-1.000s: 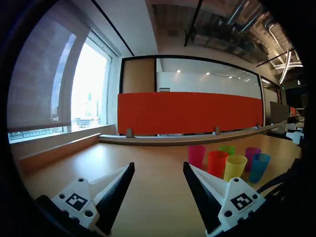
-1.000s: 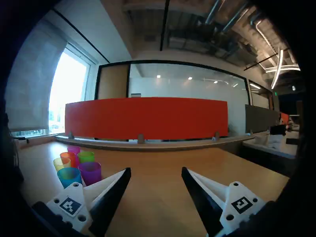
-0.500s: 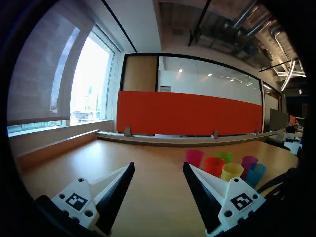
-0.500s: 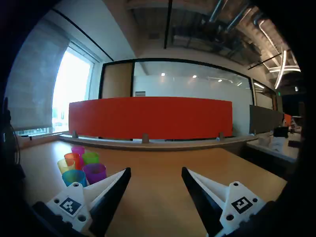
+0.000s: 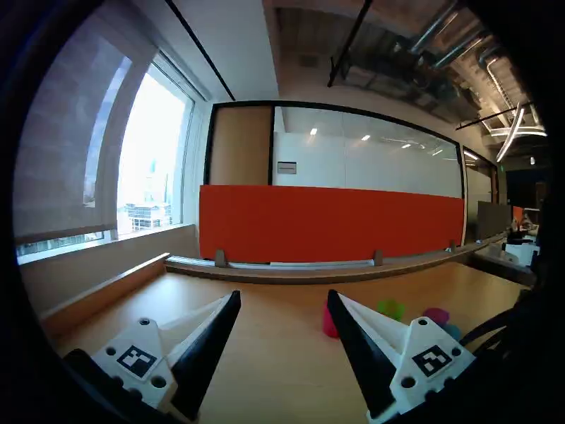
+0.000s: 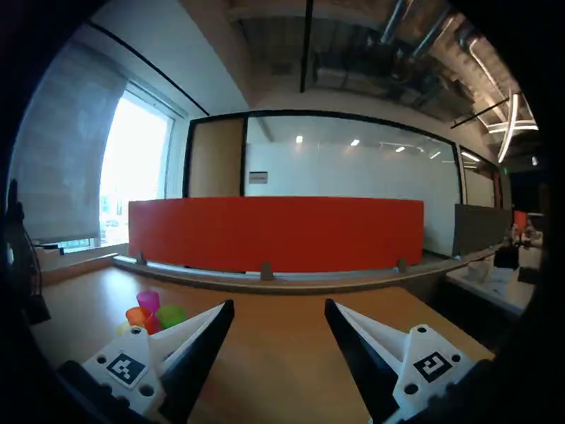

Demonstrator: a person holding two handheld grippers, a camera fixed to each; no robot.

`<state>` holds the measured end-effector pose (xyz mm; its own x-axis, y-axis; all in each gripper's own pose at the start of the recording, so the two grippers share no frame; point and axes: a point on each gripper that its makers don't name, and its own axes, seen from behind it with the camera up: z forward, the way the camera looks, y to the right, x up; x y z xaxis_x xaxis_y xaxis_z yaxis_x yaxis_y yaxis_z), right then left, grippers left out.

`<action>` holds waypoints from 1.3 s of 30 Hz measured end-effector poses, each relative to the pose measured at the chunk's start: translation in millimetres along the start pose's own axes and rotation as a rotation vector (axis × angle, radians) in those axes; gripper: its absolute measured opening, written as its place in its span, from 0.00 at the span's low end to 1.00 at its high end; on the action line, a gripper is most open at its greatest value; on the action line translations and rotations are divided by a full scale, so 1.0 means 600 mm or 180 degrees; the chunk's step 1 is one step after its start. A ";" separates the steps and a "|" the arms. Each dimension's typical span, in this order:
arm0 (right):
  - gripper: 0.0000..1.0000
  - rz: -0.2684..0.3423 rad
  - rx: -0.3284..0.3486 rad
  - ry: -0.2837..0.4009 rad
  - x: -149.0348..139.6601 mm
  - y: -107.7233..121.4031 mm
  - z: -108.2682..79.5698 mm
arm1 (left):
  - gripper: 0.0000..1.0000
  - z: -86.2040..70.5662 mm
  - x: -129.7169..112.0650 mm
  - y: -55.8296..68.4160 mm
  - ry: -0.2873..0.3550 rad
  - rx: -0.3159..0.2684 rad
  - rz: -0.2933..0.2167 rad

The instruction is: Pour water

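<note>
Several coloured plastic cups stand grouped on the wooden desk [image 5: 282, 339]. In the left gripper view a pink cup [image 5: 329, 321], a green cup [image 5: 389, 308] and a purple cup [image 5: 436, 315] peek out behind the right finger. My left gripper [image 5: 282, 300] is open with nothing between its fingers. In the right gripper view the pink cup [image 6: 148, 301], an orange cup [image 6: 138, 316] and the green cup [image 6: 170, 315] sit low on the left, partly hidden by the left finger. My right gripper [image 6: 279, 307] is open and empty above the desk [image 6: 282, 353].
An orange divider panel [image 5: 325, 222] runs along the desk's far edge, with a glass wall behind it. A bright window [image 5: 148, 184] and sill lie to the left. More desks [image 6: 487, 272] stand at the right.
Both views have tilted upward: the cups slid lower in each view and are now mostly hidden behind the fingers. Both grippers stayed open.
</note>
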<state>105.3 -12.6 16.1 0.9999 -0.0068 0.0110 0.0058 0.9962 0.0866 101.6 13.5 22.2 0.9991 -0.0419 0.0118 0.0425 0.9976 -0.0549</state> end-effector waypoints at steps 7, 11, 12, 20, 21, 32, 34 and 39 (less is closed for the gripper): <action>1.00 0.0040 0.0062 0.0013 0.066 -0.004 0.010 | 0.91 0.018 0.066 0.018 0.0013 -0.0139 0.0006; 0.99 0.0010 0.0080 0.0015 0.098 -0.006 0.014 | 0.91 0.027 0.099 0.022 0.0028 -0.0172 0.0059; 1.00 0.0002 0.0080 0.0017 0.104 -0.006 0.015 | 0.91 0.028 0.105 0.023 0.0021 -0.0179 0.0068; 1.00 0.0003 0.0102 0.0015 0.119 -0.009 0.022 | 0.91 0.038 0.118 0.034 -0.0080 -0.0281 0.0076; 1.00 0.0007 0.0108 0.0012 0.120 -0.009 0.022 | 0.91 0.039 0.119 0.034 -0.0083 -0.0286 0.0078; 1.00 -0.0104 0.0160 -0.0036 0.118 -0.013 0.031 | 0.91 0.054 0.126 0.036 -0.0121 -0.0365 0.0228; 0.99 -0.0151 0.0218 -0.0039 0.118 -0.019 0.033 | 0.91 0.057 0.125 0.038 -0.0145 -0.0395 0.0251; 0.99 -0.0337 0.0420 -0.0051 0.120 -0.039 0.034 | 0.91 0.064 0.117 0.046 -0.0227 -0.0522 0.0349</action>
<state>176.9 -38.3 35.3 0.9935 -0.1137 0.0107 0.1086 0.9698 0.2182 172.4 40.3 59.8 0.9948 0.0762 0.0670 -0.0596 0.9733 -0.2215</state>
